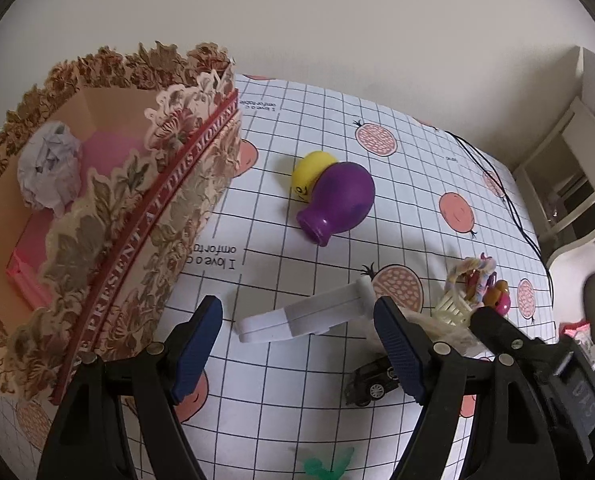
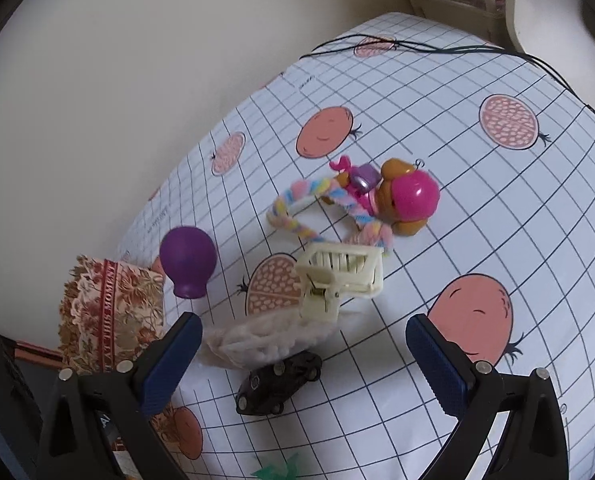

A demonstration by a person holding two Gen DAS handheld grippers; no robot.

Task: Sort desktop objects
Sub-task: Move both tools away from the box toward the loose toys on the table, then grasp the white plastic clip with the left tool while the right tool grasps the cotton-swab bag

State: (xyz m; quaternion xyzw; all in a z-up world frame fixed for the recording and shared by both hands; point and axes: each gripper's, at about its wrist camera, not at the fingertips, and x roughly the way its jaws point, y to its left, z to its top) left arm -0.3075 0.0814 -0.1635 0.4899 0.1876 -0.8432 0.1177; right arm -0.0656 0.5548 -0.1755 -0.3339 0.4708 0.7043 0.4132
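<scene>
Left claw [image 1: 297,344] agape above white block [image 1: 301,316]; box [image 1: 145,240] beside.

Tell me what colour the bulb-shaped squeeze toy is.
Purple bulb toy, clearest in the left wrist view.

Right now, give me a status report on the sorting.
Both tongs open, left, right, empty. White block ahead of left, outside box. Toy car under right.
</scene>
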